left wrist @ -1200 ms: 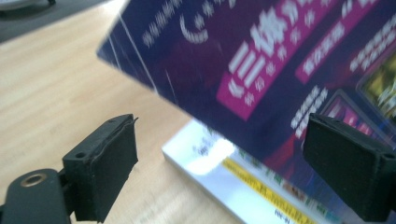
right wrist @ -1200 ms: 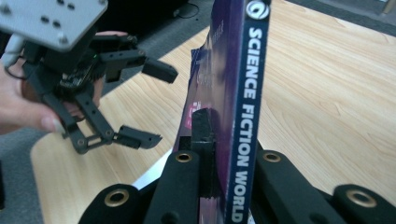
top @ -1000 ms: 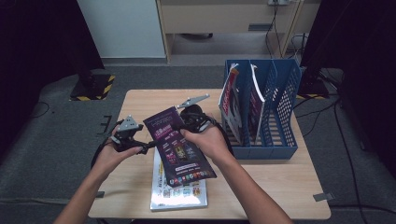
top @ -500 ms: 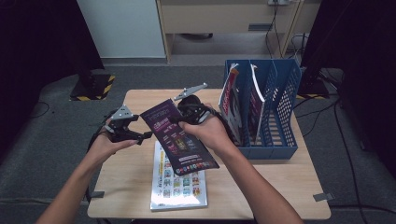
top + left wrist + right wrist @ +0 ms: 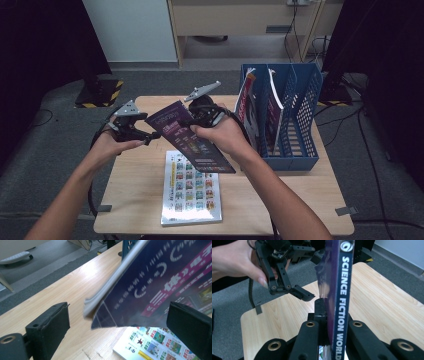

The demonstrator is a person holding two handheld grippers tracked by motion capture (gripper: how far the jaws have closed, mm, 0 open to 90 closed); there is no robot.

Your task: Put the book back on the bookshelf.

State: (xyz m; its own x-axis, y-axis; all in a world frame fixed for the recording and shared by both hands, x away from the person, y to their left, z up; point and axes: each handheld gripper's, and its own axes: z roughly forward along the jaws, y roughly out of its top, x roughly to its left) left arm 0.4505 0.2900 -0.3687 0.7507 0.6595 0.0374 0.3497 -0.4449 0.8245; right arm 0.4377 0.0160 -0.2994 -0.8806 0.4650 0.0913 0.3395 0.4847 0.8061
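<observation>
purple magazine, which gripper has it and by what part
The right gripper is shut on the thin purple magazine, clamping it at its spine edge. The left gripper is open around its corner without pressing it.

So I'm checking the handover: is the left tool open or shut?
Open. The left tool has its jaws wide apart around the purple magazine's corner, neither pad touching it.

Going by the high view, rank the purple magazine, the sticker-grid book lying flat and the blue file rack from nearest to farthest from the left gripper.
1. Purple magazine: just right of the left gripper, lifted.
2. Sticker-grid book: flat on the table, nearer the person.
3. Blue file rack: at the table's right side.
</observation>
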